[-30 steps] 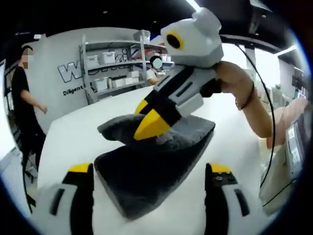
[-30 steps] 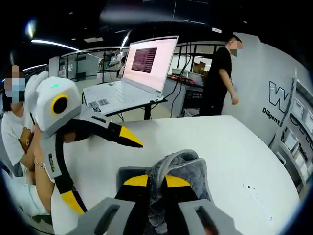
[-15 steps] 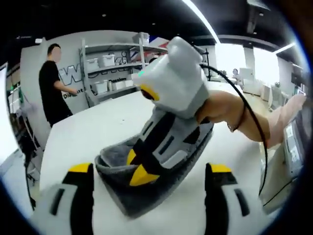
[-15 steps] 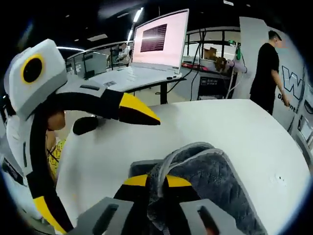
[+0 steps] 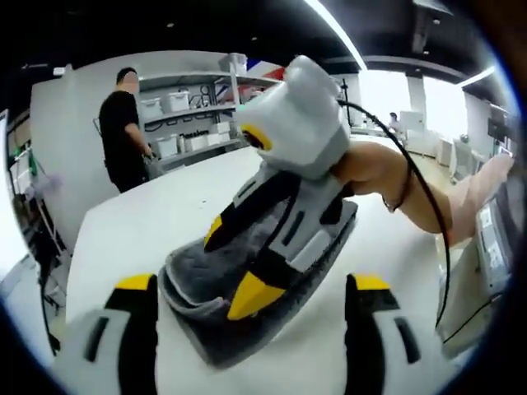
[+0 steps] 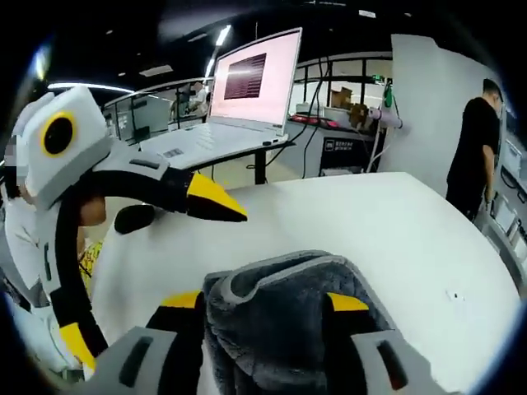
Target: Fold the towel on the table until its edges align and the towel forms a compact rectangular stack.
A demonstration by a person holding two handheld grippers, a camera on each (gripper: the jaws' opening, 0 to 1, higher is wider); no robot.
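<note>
Towel (image 5: 247, 284): grey, folded into a thick stack on the white table (image 5: 140, 222).
My right gripper (image 6: 263, 300): jaws spread apart — one on each side of the towel's raised fold, not clamped.
My left gripper (image 5: 251, 284): jaws wide apart, at the table's near edge, just short of the towel.
Person (image 5: 123, 127): beyond the table — by the shelves (image 5: 185, 115).
Laptop (image 6: 235, 103): open, on a stand past the table.

The left gripper view looks low across the table (image 5: 123, 239) toward shelves (image 5: 185, 115), close behind the towel (image 5: 206, 329). The right gripper view faces a laptop (image 6: 239, 103), nearly over the towel (image 6: 280, 321). Both share towel, table and a person in black (image 5: 123, 115).
</note>
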